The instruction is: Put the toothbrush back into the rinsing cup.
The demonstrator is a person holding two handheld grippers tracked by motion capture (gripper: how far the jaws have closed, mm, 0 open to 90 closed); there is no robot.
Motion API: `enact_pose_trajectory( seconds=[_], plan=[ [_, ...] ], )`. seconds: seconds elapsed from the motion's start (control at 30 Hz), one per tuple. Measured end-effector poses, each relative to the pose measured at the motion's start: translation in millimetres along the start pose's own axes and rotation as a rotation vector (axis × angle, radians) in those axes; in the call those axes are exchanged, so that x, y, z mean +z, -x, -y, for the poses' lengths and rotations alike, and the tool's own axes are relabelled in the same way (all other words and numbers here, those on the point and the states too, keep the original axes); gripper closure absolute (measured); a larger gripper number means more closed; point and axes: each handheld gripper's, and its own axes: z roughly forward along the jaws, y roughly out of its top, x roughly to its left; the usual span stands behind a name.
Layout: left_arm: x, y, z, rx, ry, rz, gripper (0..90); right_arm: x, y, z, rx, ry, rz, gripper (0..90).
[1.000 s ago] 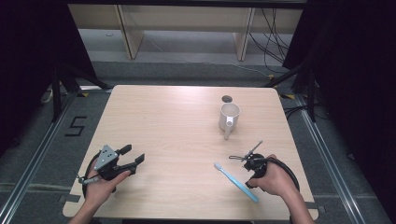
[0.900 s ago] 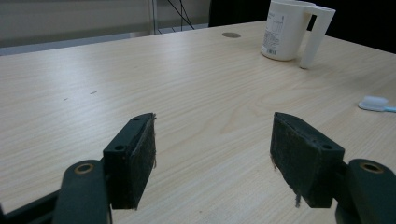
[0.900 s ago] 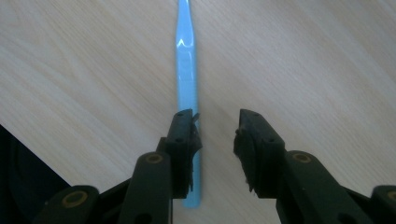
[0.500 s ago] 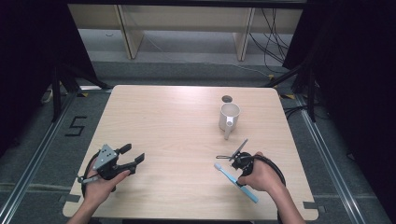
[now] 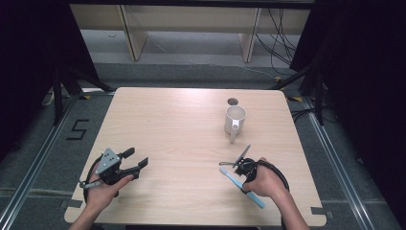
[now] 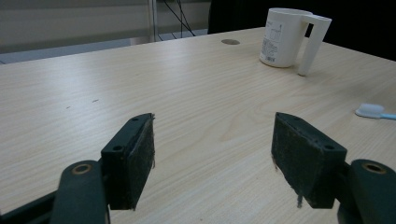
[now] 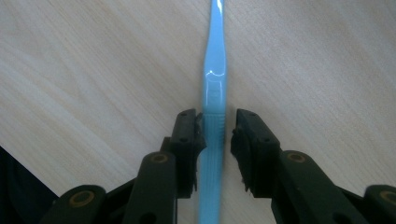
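Observation:
A light blue toothbrush lies flat on the wooden table at the front right, its white head pointing left. My right gripper points down over its handle. In the right gripper view the toothbrush runs between the jaws of the right gripper, which have just been closing. One pad touches the handle and a thin gap shows at the other. My left gripper rests at the front left, open with nothing between its jaws. A white mug stands upright at the back right.
In the left gripper view the mug has its handle turned right, and the toothbrush head lies at the right edge. A round cable hole sits just behind the mug. Dark frame legs and cables stand beyond the table's far edge.
My right hand has moved left and lower, coming down over the toothbrush handle, and its jaws have narrowed around it. The left hand and the mug have stayed put.

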Motion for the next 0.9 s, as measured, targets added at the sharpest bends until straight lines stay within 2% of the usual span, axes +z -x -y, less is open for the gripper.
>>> enact_pose_trajectory(
  seconds=[0.03, 0.17, 0.27, 0.37, 0.4, 0.5, 0.53, 0.6, 0.63, 0.67, 0.7, 0.8, 0.83, 0.9],
  plan=[
    [0.2, 0.3, 0.1, -0.002, 0.001, -0.001, 29.5, -1.7, -5.0, -1.9, 0.047, -0.017, -0.005, 70.2],
    [0.4, 0.8, 0.2, -0.001, 0.008, -0.002, 29.7, 0.5, -5.0, -1.7, 0.053, -0.036, 0.007, 71.0],
    [0.1, 0.8, 0.1, 0.003, 0.01, -0.002, 29.8, 3.7, -3.7, -1.4, 0.033, -0.048, 0.015, 72.7],
    [0.0, 0.8, 0.1, 0.004, 0.008, -0.003, 29.7, 4.6, -4.4, -1.5, 0.043, -0.065, 0.002, 73.6],
    [0.0, 0.7, 0.0, 0.004, 0.009, -0.004, 29.8, 5.8, -2.6, -1.1, 0.028, -0.056, -0.02, 74.5],
    [0.0, 1.0, 0.1, 0.006, 0.013, -0.005, 29.8, 6.0, -2.1, -1.2, 0.027, -0.057, -0.023, 75.2],
    [0.2, 1.2, 0.3, 0.006, 0.011, -0.004, 29.9, 4.4, -4.9, -3.1, 0.052, -0.074, -0.001, 76.1],
    [0.4, 1.4, 0.4, 0.005, 0.01, -0.004, 29.9, 3.6, -6.2, -3.5, 0.058, -0.078, 0.001, 76.7],
    [0.4, 1.6, 0.3, 0.006, 0.008, -0.003, 29.9, 7.3, -1.8, -2.6, -0.004, -0.058, 0.023, 77.9],
    [0.6, 2.0, -0.1, 0.005, 0.009, -0.002, 29.9, 5.3, -5.9, -3.8, 0.043, -0.088, 0.028, 78.0],
    [0.6, 2.0, -0.1, 0.005, 0.009, -0.002, 29.9, 5.3, -5.9, -3.8, 0.043, -0.088, 0.028, 78.0],
    [0.6, 1.9, -0.6, 0.007, 0.01, -0.003, 29.9, 5.2, -4.9, -5.2, 0.015, -0.099, 0.036, 78.3],
    [0.8, 1.8, -0.6, 0.007, 0.008, -0.003, 29.9, 6.5, -3.3, -4.9, -0.009, -0.078, 0.039, 78.6],
    [0.8, 1.8, -0.8, 0.009, 0.007, -0.002, 29.9, 6.0, -3.4, -5.2, -0.012, -0.085, 0.046, 78.7]
  ],
)
